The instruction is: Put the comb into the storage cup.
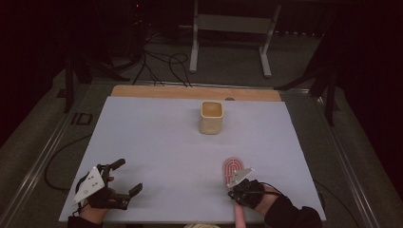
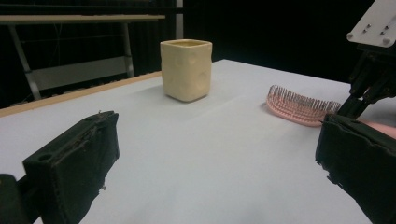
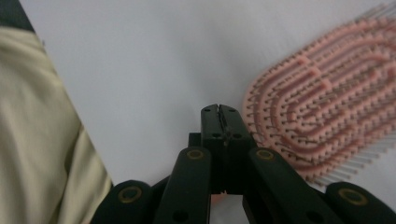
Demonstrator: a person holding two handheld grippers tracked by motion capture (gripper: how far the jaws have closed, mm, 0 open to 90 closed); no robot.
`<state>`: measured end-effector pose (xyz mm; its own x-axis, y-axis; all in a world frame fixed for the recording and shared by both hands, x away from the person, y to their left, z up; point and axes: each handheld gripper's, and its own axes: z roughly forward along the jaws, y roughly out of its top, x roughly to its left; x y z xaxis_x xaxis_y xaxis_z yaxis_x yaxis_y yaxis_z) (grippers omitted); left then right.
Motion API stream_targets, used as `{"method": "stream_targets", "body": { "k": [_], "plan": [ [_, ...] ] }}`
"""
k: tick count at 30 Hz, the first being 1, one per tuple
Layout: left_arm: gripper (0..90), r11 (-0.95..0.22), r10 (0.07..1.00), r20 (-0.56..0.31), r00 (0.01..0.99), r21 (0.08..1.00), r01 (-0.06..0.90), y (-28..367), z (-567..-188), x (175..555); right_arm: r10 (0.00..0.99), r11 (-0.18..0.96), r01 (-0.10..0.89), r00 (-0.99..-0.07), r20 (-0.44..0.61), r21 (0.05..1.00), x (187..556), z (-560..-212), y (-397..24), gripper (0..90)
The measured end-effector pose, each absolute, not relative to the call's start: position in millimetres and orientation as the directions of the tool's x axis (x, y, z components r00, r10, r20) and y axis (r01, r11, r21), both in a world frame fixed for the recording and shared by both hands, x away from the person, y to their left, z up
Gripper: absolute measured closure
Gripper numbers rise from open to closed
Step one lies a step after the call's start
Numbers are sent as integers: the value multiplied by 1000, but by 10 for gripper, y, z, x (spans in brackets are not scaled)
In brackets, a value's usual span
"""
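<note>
A pink hairbrush lies bristles up on the white table top, front right; its head sits just right of my right gripper's tips. My right gripper is shut, pads together with nothing between the tips. It hovers over the brush's handle, which runs under the hand. My left gripper rests at the front left, jaws wide open and empty. In the left gripper view a cream square cup stands ahead, with the brush and my right gripper off to the right.
The cream cup stands upright at the table's middle back, near a wooden strip along the far edge. A metal stand and cables are on the floor behind. Pale yellow cloth is at the left of the right gripper view.
</note>
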<state>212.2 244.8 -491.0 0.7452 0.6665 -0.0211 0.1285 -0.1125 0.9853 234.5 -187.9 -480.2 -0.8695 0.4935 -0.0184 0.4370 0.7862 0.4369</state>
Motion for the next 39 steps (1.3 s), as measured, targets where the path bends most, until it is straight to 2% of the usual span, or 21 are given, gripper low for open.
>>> {"method": "stream_targets", "body": {
  "k": [18, 23, 24, 29, 39],
  "plan": [
    [3, -109, 670, -25, 742, 985, 131, 2452, -4911, 2125, 483, 842, 448, -874, -49, 299, 2317, -4745, -2278, 900],
    [3, -108, 669, -26, 743, 985, 131, 2453, -4912, 2128, 499, 844, 463, -863, -81, 273, 2319, -4773, -2384, 900],
    [3, -111, 669, -24, 743, 985, 131, 2453, -4912, 2132, 514, 843, 476, -850, -116, 250, 2346, -4810, -2443, 900],
    [3, -111, 668, -25, 744, 985, 132, 2443, -4917, 2137, 581, 797, 540, -807, -101, 270, 2422, -4854, -2595, 900],
    [3, -112, 667, -24, 744, 985, 132, 2437, -4918, 2139, 597, 783, 544, -794, -117, 300, 2514, -4849, -2662, 900]
  ]
}}
